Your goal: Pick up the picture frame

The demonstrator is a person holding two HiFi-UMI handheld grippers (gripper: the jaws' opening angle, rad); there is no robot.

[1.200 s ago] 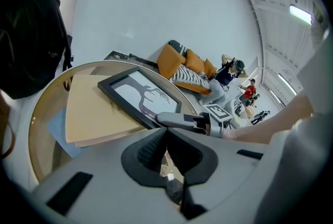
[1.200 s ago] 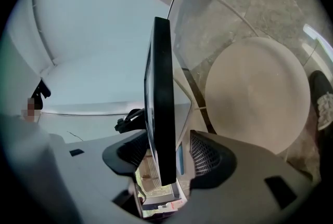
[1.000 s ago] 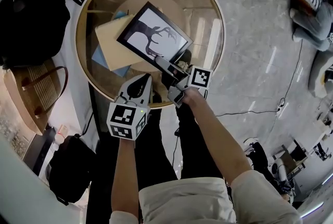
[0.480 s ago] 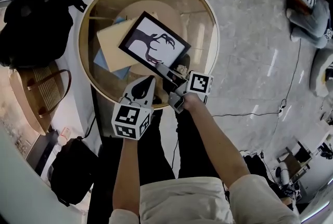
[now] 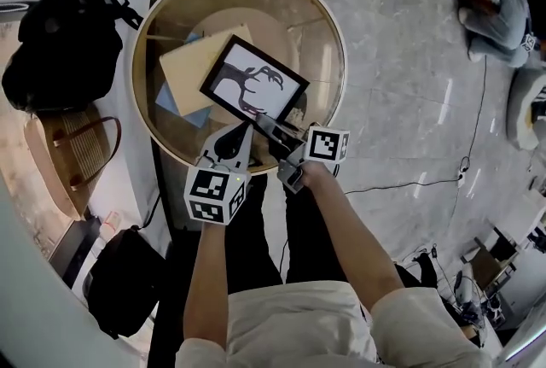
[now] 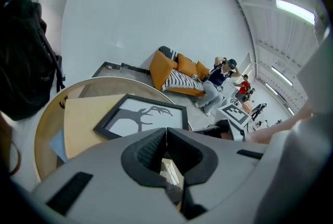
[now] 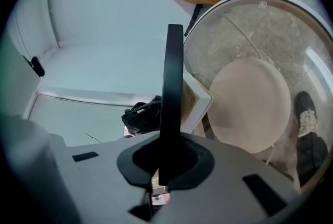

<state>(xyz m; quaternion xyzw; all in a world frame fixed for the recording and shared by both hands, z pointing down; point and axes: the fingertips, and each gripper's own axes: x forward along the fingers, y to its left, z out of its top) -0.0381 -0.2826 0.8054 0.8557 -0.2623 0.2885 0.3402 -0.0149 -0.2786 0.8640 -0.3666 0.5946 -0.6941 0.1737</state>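
Head view: the picture frame [image 5: 254, 80] lies by the near edge of the round glass tabletop [image 5: 337, 33]. The right gripper [image 5: 275, 129] pinches its near corner, apparently tipping it off the tan book [image 5: 183, 63].

Left gripper view: the left gripper [image 6: 166, 147] waits beside it, jaws together and empty.

Right gripper view: the jaws have just been closing and clamp the frame's thin edge, so it stands edge-on.

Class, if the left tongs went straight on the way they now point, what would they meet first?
Probably the near edge of the picture frame, just beyond the left tongs; depth is unclear, so they might slip under it onto the round table.
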